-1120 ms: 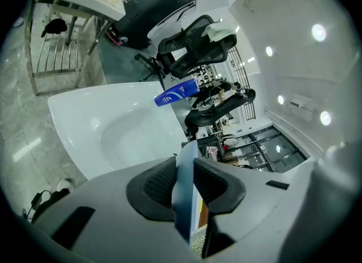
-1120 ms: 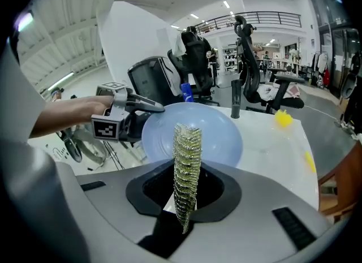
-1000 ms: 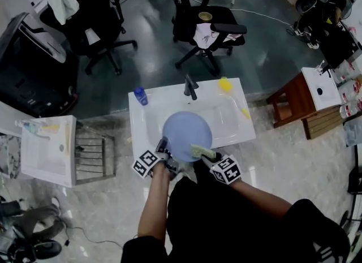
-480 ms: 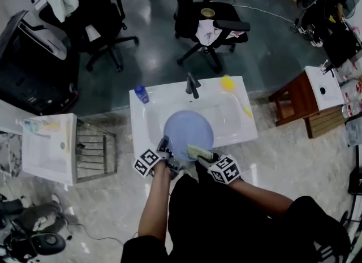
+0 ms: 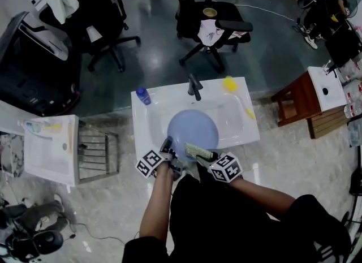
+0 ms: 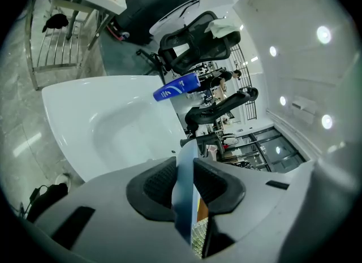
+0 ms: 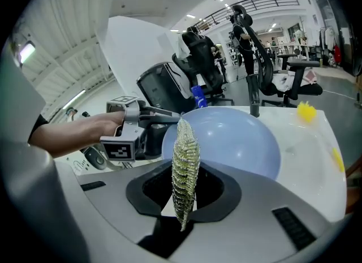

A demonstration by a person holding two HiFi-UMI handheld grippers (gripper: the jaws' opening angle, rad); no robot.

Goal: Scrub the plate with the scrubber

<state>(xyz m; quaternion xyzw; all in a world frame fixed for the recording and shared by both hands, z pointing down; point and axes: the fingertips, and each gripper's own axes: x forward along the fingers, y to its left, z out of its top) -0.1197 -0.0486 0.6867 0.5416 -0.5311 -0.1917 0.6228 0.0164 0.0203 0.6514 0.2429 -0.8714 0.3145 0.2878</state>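
Note:
A pale blue round plate (image 5: 192,130) is held tilted over the white sink (image 5: 249,134). My left gripper (image 5: 168,150) is shut on the plate's near left rim; in the left gripper view the plate (image 6: 185,182) stands edge-on between the pads. My right gripper (image 5: 205,155) is shut on a green-yellow scrubber (image 5: 195,151), which lies against the plate's near edge. In the right gripper view the scrubber (image 7: 185,168) stands upright between the jaws, with the plate (image 7: 237,143) just behind it and the left gripper (image 7: 141,134) to the left.
A black faucet (image 5: 194,88) stands at the sink's far rim, with a blue bottle (image 5: 143,95) at its far left and a yellow object (image 5: 229,83) at its far right. A wire rack (image 5: 96,154) stands to the left, a wooden stool (image 5: 294,100) to the right, office chairs beyond.
My right gripper has slid the scrubber a little leftward along the plate's near edge. The left gripper keeps its hold on the rim.

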